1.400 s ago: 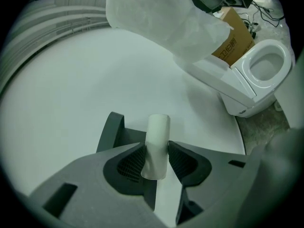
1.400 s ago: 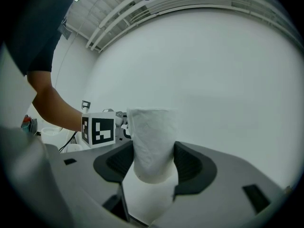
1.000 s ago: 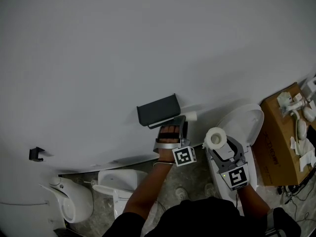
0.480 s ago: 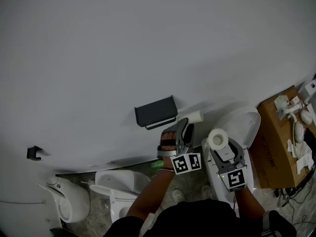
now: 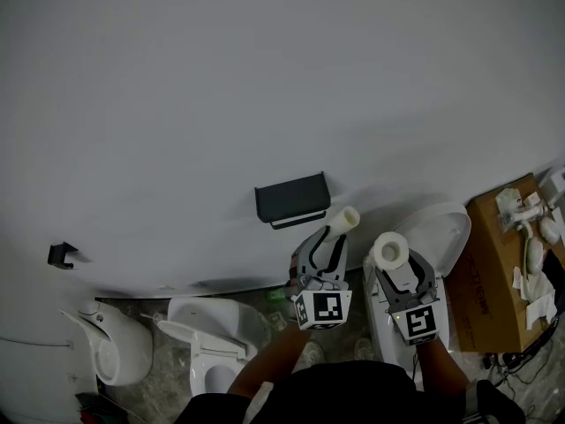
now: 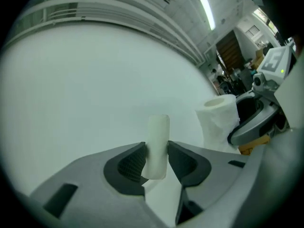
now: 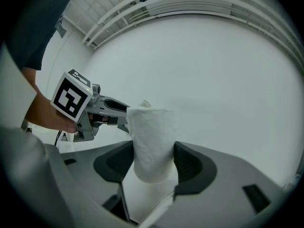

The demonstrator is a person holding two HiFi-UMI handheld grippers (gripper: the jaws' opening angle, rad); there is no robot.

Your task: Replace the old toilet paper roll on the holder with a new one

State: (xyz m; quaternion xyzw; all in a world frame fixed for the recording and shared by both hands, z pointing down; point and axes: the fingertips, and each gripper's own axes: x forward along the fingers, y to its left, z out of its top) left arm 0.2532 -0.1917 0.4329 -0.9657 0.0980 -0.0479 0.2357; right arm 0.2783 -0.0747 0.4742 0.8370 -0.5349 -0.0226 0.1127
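Observation:
The black paper holder (image 5: pixel 291 199) is fixed to the white wall. My left gripper (image 5: pixel 333 238) is below and right of it, clear of it, shut on the old roll, a thin pale tube (image 5: pixel 343 220) that sticks out past the jaws. Its jaws have just been closing a little with that tube (image 6: pixel 156 146) between them. Beside it my right gripper (image 5: pixel 394 260) is shut on the new toilet paper roll (image 5: pixel 388 249), which stands upright between the jaws (image 7: pixel 152 144). The left gripper view also shows the new roll (image 6: pixel 217 122) to its right.
A white toilet (image 5: pixel 446 230) stands under my right gripper. A cardboard box (image 5: pixel 494 272) with white fittings on it is at the right. Another toilet (image 5: pixel 207 343) and a white fixture (image 5: pixel 115 347) stand lower left. A small black hook (image 5: pixel 60 254) is on the wall.
My left gripper has drawn away from under the holder, down and to the right, and rolled over, taking the tube with it. The right gripper and new roll have stayed put.

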